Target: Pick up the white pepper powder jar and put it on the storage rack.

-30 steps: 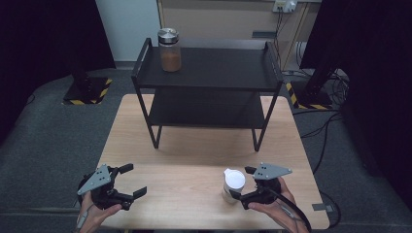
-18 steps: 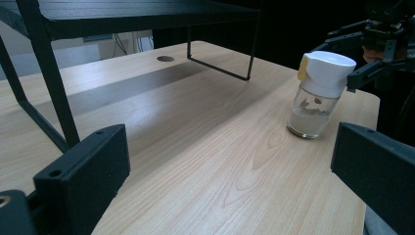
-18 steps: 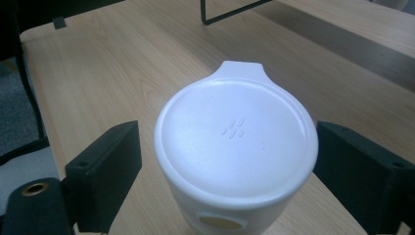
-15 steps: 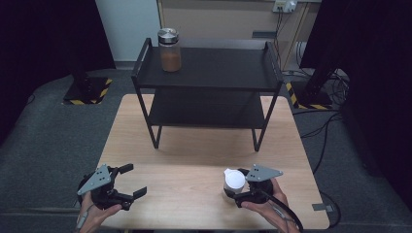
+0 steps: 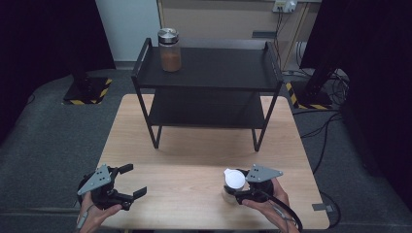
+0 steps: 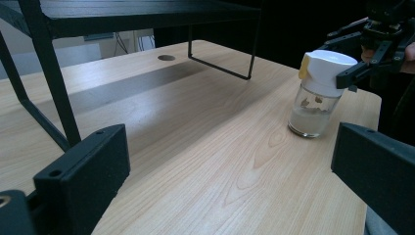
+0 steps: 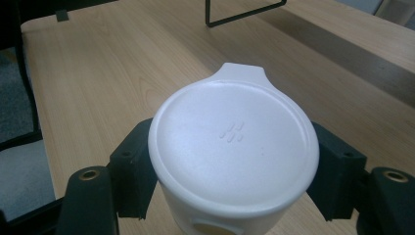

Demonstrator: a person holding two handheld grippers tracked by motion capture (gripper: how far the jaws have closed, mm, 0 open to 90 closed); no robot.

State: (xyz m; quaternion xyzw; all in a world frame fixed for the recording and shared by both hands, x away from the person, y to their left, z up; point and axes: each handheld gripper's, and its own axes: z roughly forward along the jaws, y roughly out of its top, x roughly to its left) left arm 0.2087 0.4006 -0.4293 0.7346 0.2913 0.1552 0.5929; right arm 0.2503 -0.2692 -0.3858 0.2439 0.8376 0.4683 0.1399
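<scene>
right tongs clamped on the little white-capped jar

so the right gripper (image 5: 238,190) sat low and right of centre in the high view, and its jaws had just been closing with the small jar (image 5: 232,185) between them. in the right gripper view the black pads pressed on either side of the white cap (image 7: 234,154), which was round, smooth plastic with a little tab on its far edge. the jar body below was clear glass with something pale at the bottom, standing upright on the wooden table (image 5: 194,160), pale with a visible grain. the left gripper (image 5: 128,182) was down in the lower left, jaws apart, nothing in them, well apart from the jar. a black metal shelf (image 5: 214,68) stood at the top centre.
</scene>
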